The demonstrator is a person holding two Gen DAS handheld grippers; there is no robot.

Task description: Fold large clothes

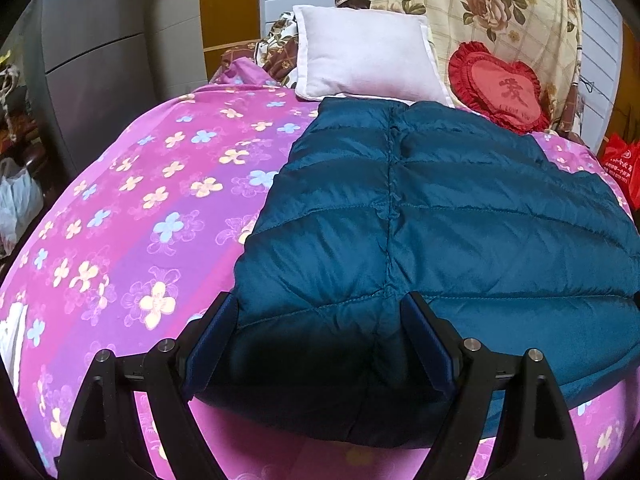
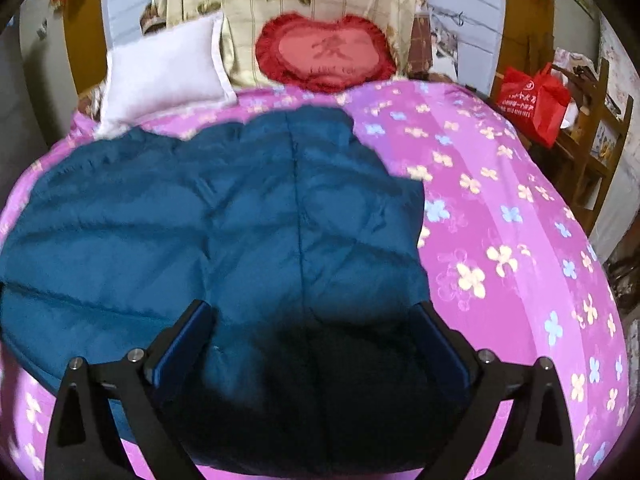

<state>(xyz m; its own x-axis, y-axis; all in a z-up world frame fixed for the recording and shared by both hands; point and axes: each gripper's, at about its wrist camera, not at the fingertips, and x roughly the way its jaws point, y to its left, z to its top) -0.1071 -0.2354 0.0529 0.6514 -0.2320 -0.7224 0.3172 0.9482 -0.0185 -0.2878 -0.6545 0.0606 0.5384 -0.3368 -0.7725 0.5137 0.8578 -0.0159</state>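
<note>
Teal quilted jacket (image 1: 440,208) lies flat on the pink flowered bedspread (image 1: 140,208), below the white pillow (image 1: 364,56). Left gripper (image 1: 320,320) and right gripper (image 2: 316,332) both hover spread wide over the jacket's near edge, gripping nothing.

The jacket (image 1: 440,208) lies flat on the bedspread (image 1: 140,200) before me. Behind it the pillow (image 1: 360,56) sits to the left and the heart cushion (image 1: 500,88) to the right. A bag (image 2: 532,96) stands beside the bed on the right.

My left gripper (image 1: 320,340) and my right gripper (image 2: 316,344) are both over the near edge of the jacket.
</note>
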